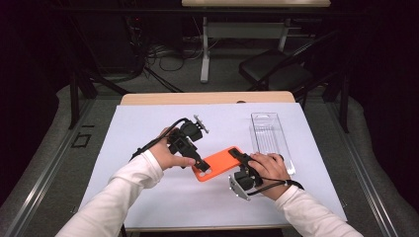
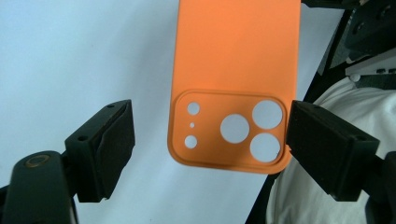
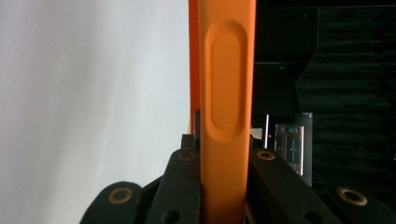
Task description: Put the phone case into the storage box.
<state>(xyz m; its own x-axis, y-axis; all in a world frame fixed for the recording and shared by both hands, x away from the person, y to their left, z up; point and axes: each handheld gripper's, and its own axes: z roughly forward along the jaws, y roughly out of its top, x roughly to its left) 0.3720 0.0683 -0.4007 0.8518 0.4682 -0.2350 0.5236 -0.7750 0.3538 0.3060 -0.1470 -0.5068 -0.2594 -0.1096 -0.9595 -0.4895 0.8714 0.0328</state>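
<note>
While right tongs [image 1: 236, 157] clench orange case [image 1: 217, 164] edge above worktop [image 1: 148, 123], left tongs [image 1: 200, 165] released, straddling camera-hole end; long axis runs between both tongs.

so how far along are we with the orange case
Done: the orange phone case is out of the clear plastic pack and clamped edge-on in the right gripper. In hand: the left gripper, jaws open, straddles its camera end without pressing. Left: closing on it.
</note>
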